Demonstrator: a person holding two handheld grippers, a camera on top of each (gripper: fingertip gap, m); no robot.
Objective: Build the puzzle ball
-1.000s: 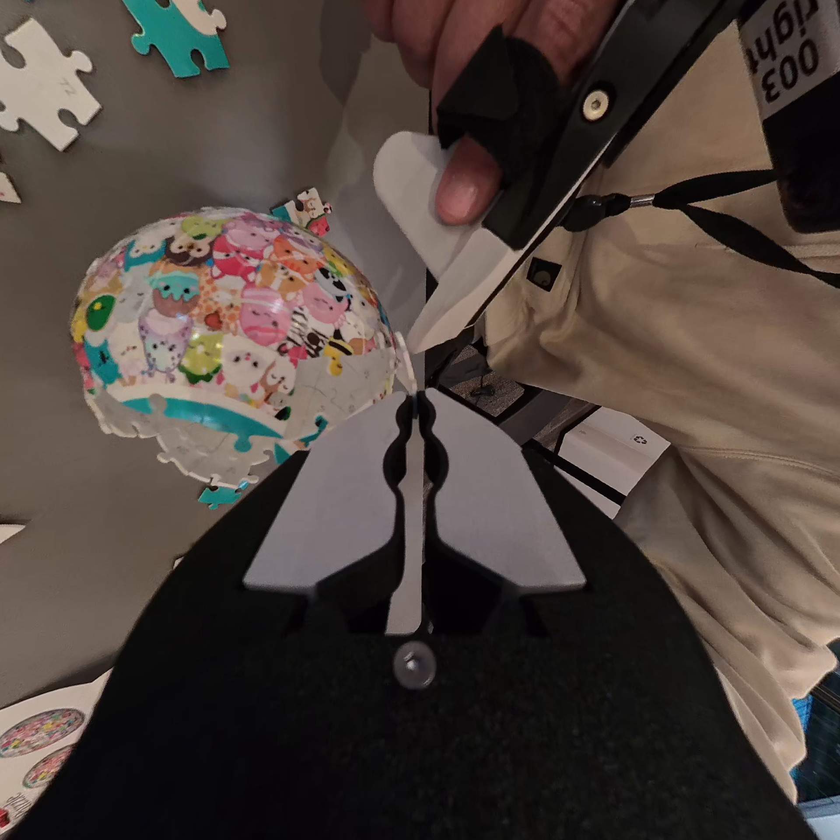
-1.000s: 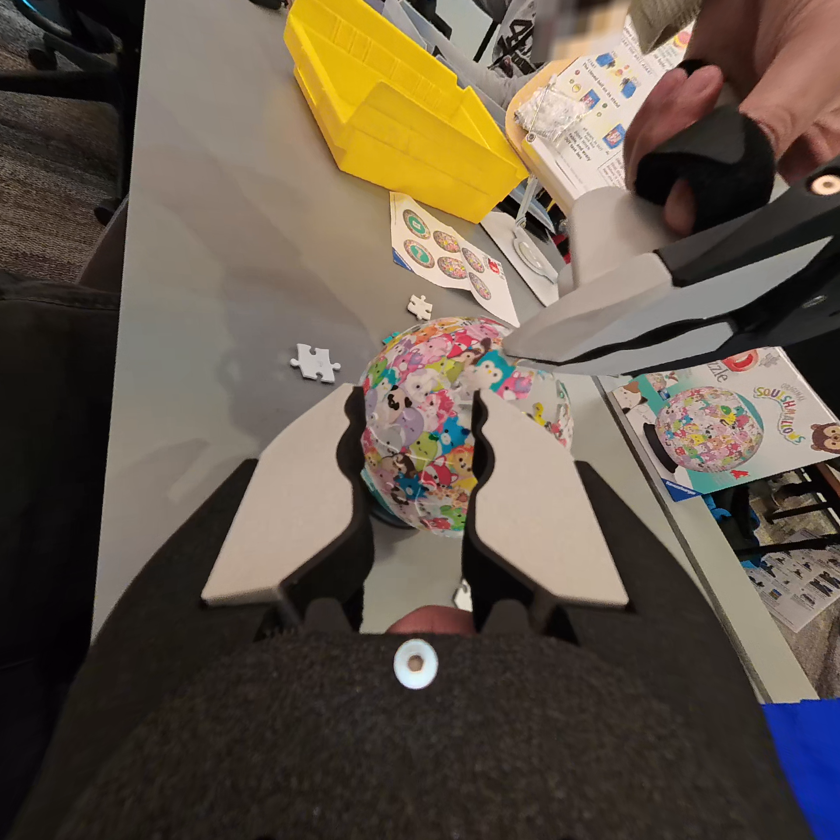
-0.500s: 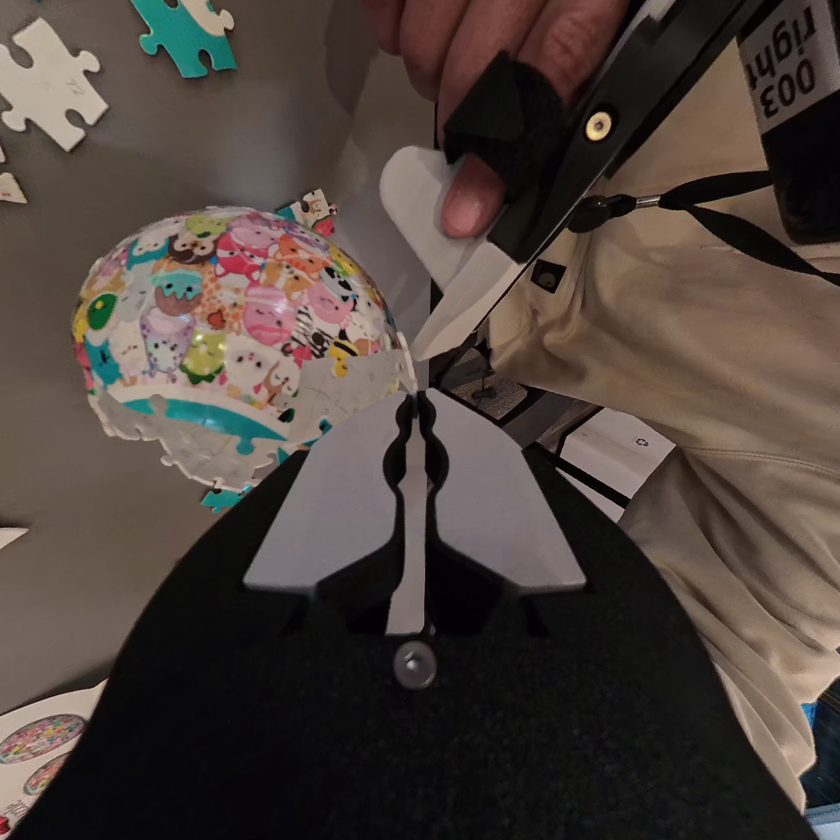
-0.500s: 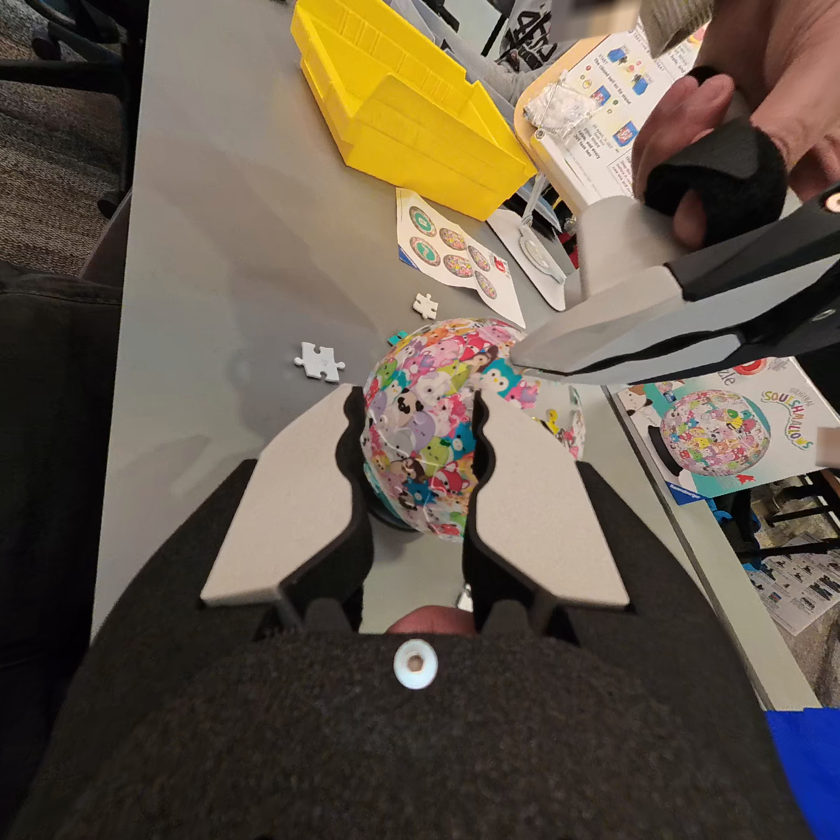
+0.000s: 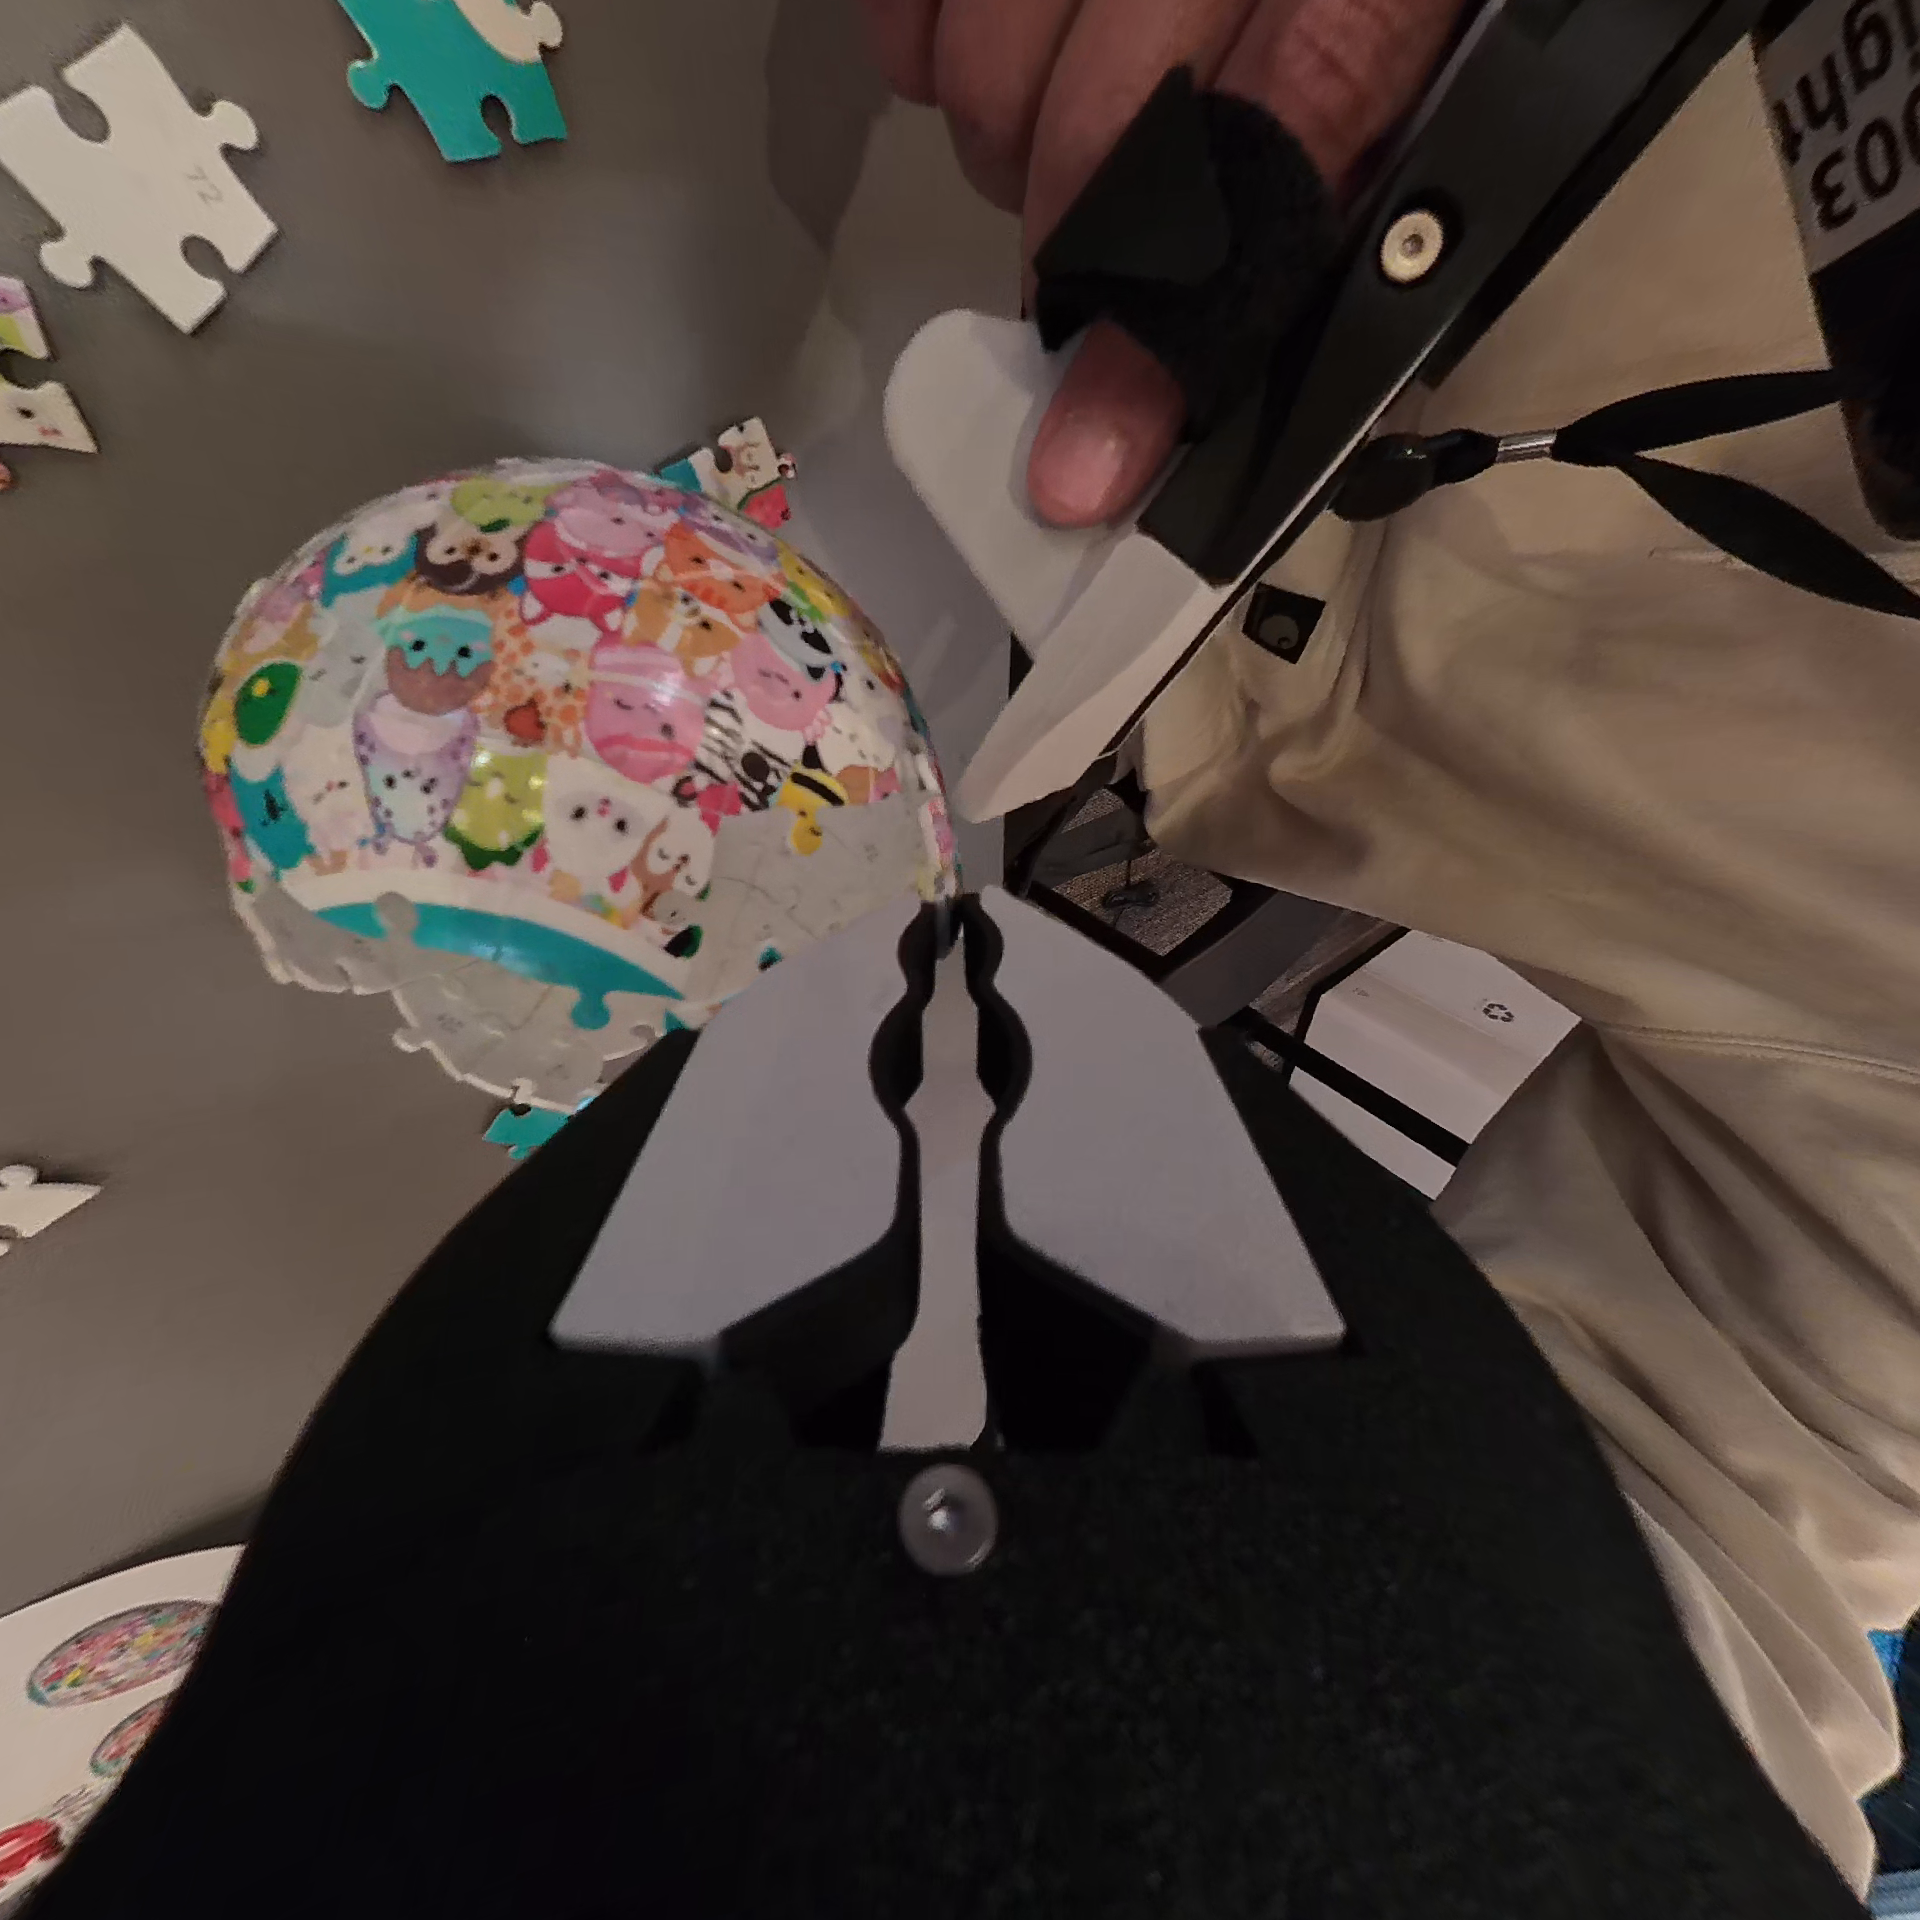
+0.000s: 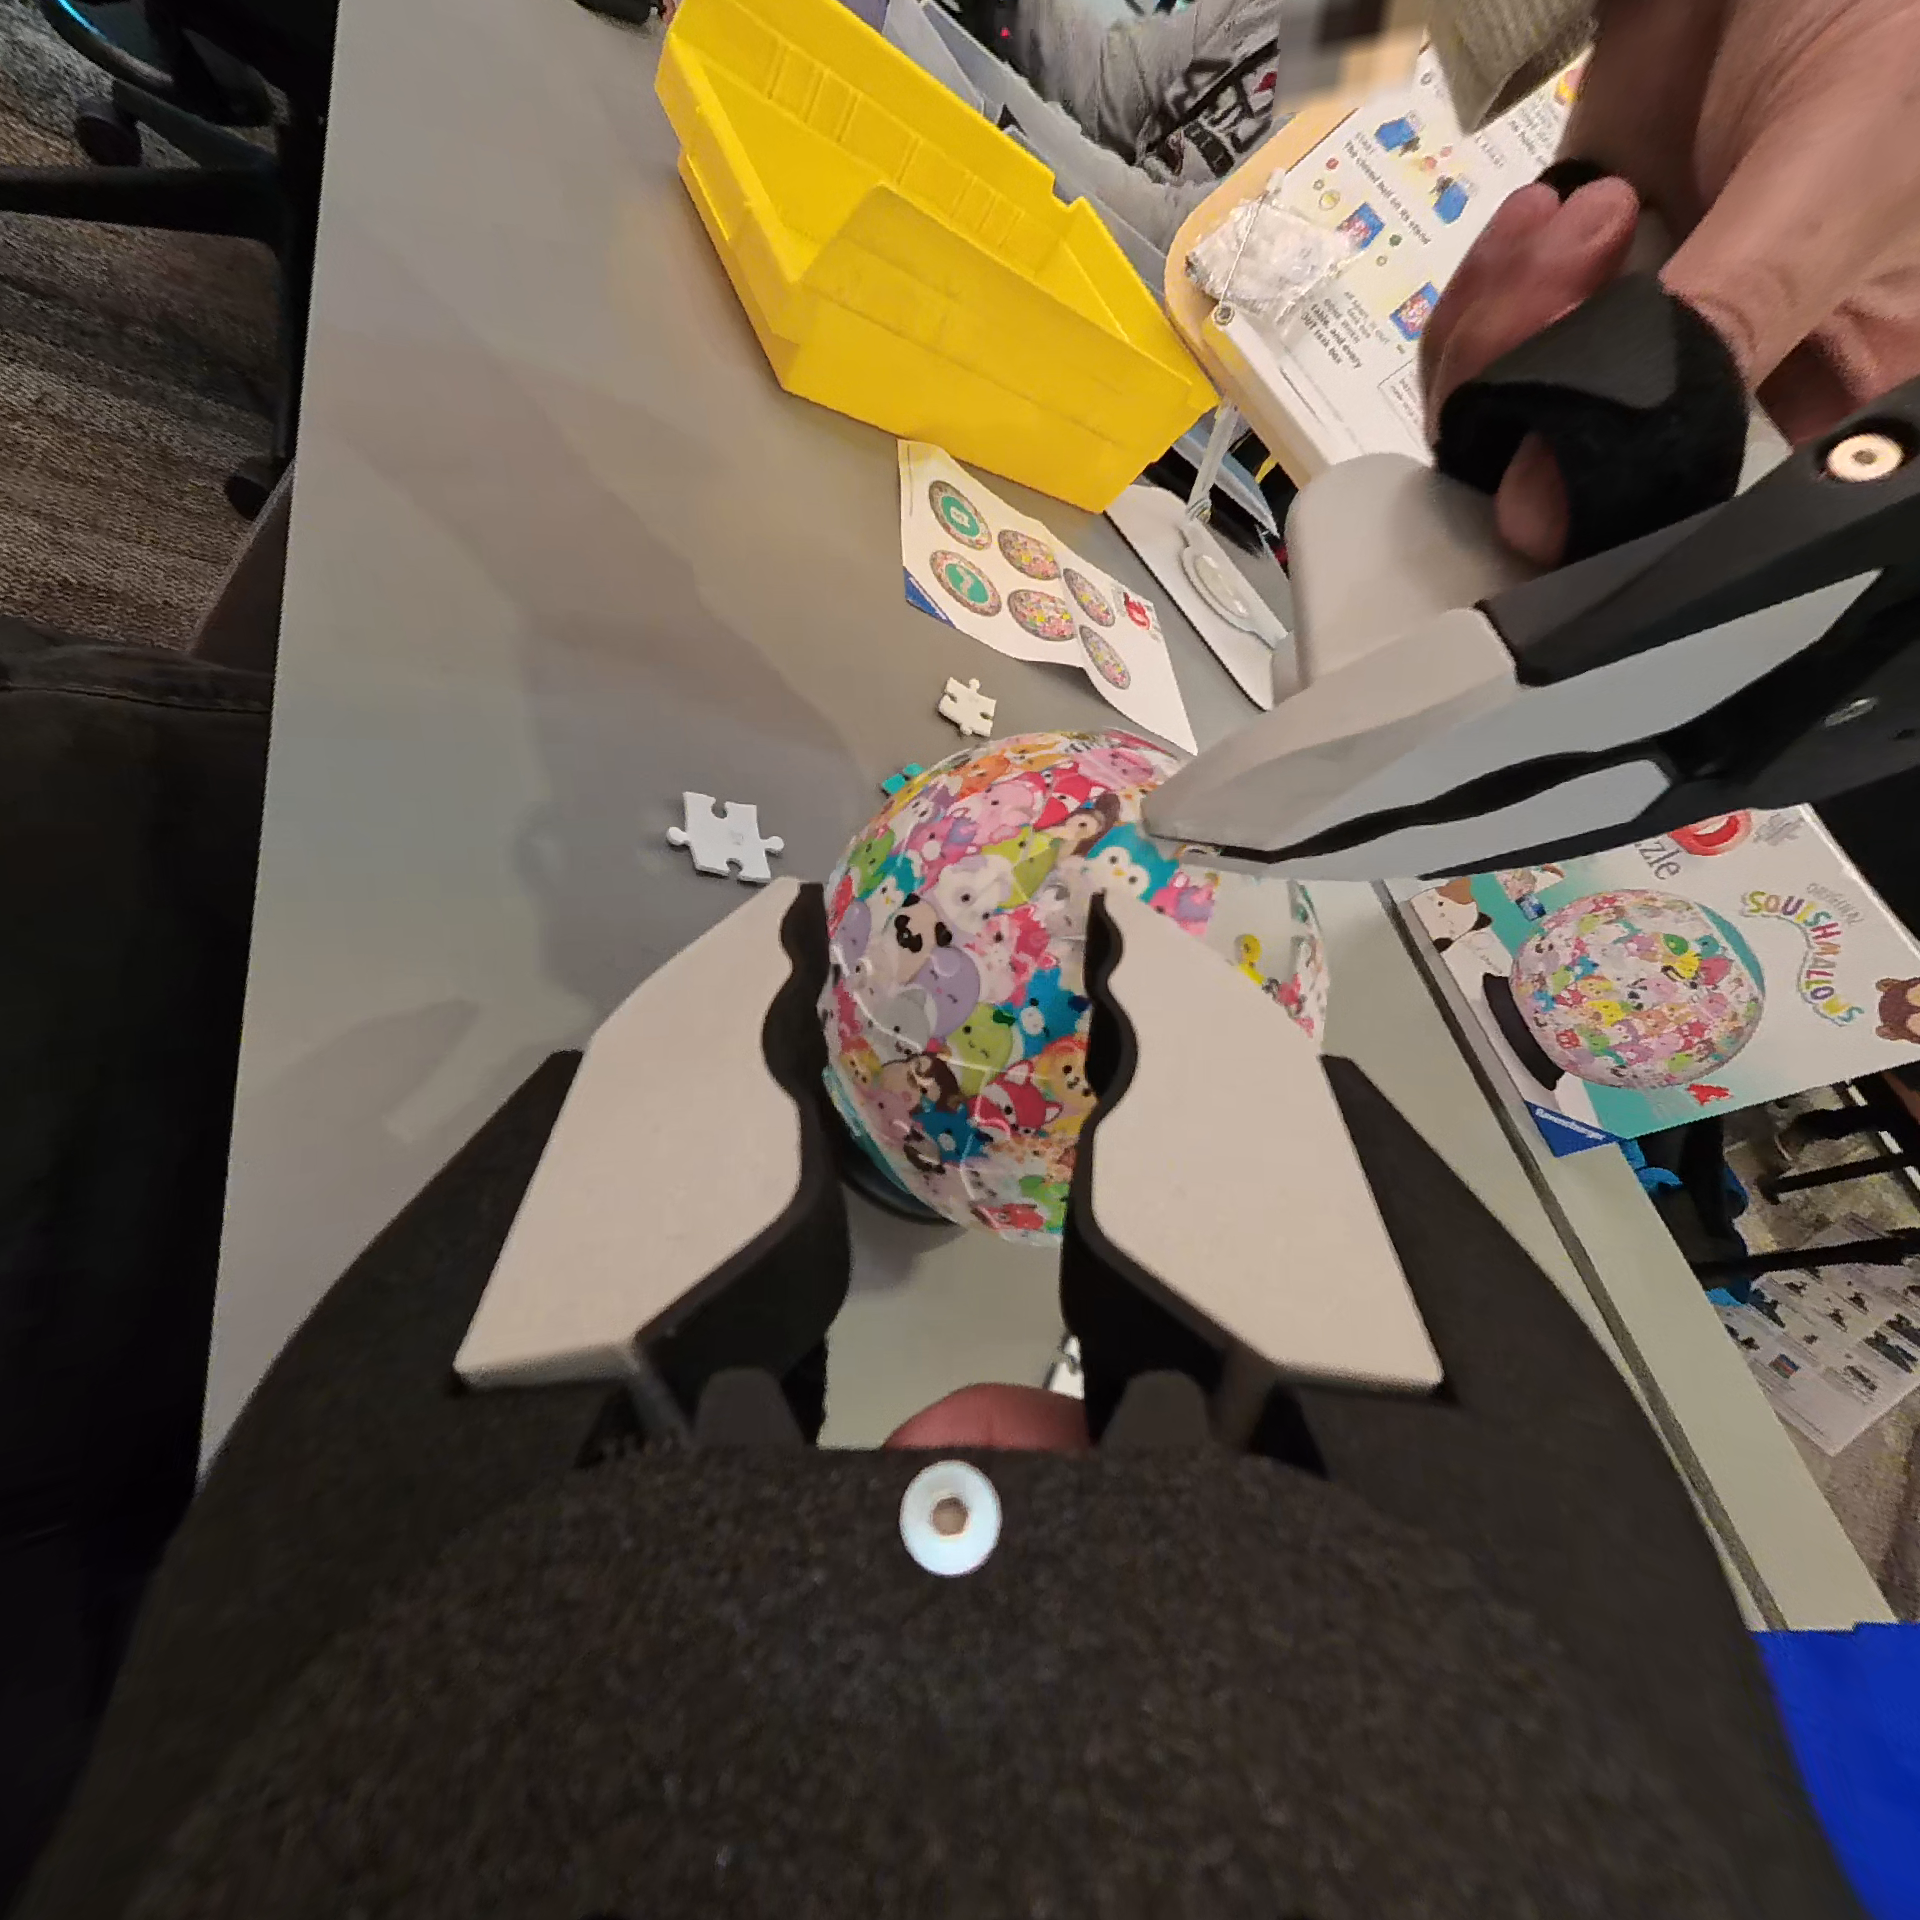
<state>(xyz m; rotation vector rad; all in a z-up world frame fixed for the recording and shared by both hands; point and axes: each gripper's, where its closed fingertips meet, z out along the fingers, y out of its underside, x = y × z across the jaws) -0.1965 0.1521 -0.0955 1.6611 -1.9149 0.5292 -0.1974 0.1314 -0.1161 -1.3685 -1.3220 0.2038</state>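
Observation:
The partly built puzzle ball (image 5: 561, 727), a colourful shell with a jagged open rim, sits on the grey table (image 5: 520, 312). My left gripper (image 5: 951, 920) is shut on the ball's right rim; in the right wrist view it (image 6: 1158, 831) comes in from the right onto the top of the ball (image 6: 966, 997). My right gripper (image 6: 945, 914) is open and empty, its fingers on either side of the ball's near face. In the left wrist view its tip (image 5: 977, 800) hovers just off the ball's right edge.
Loose pieces lie around: white (image 5: 135, 177), teal (image 5: 457, 73), two white ones (image 6: 727, 836) (image 6: 966, 707). A yellow bin (image 6: 935, 281), an instruction sheet (image 6: 1039, 592) and the puzzle box (image 6: 1662, 977) are on the far and right side. The table edge (image 6: 1558, 1247) runs along the right.
Almost nothing. Both grippers keep their places and states, and the ball has not visibly moved. The right gripper's tip has drifted slightly toward the rim.

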